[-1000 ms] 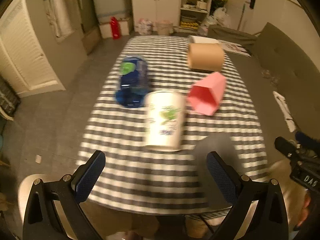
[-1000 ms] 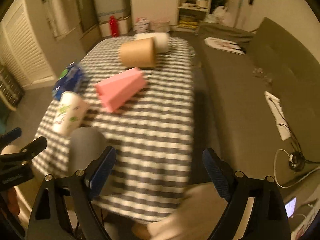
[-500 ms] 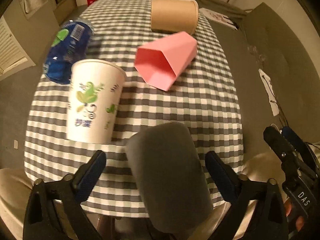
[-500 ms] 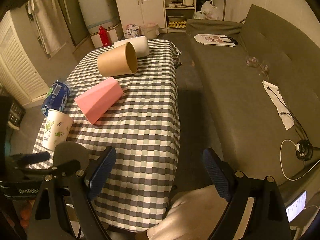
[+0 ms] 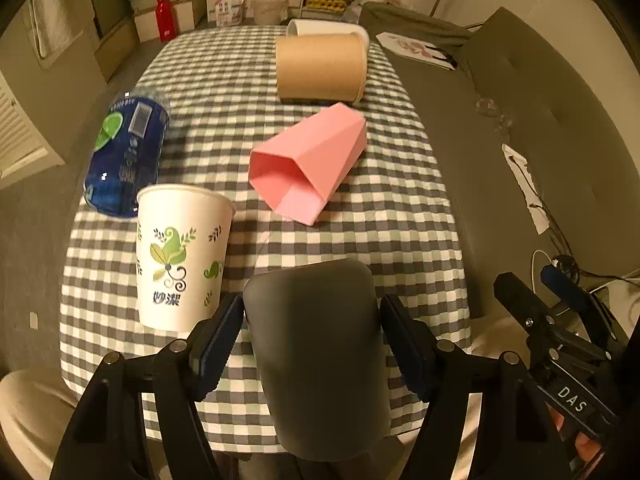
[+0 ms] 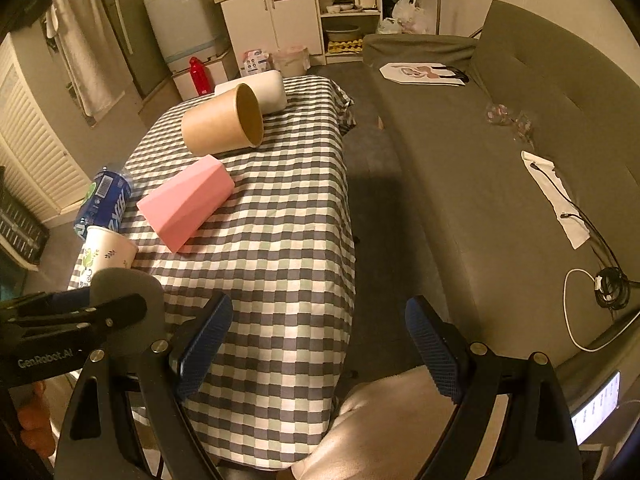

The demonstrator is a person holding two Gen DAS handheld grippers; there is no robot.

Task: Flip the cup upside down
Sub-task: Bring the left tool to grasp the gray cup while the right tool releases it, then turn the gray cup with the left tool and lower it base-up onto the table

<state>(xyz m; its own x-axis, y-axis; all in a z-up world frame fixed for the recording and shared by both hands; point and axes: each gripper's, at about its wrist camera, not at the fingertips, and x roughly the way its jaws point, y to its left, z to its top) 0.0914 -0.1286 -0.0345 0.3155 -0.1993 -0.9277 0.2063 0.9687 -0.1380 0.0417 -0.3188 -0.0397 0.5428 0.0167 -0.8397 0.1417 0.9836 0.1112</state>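
A dark grey cup [image 5: 316, 356] lies on its side at the near edge of the checked table [image 5: 384, 240], its closed base pointing away. My left gripper [image 5: 312, 336] is shut on it, a blue pad against each side. In the right wrist view the same grey cup [image 6: 128, 292] shows at the left, held by the left gripper [image 6: 76, 320]. My right gripper [image 6: 320, 344] is open and empty, over the table's near right corner.
A white printed paper cup [image 5: 180, 256] lies just left of the grey cup. A pink angular cup [image 5: 312, 160], a brown paper cup [image 5: 320, 68], a white cup [image 5: 328, 28] and a blue bottle [image 5: 124, 156] lie further back. A grey sofa [image 6: 500, 184] runs along the right.
My left gripper moved forward around the grey cup and closed on it. My right gripper stayed open and barely moved in the last half second.
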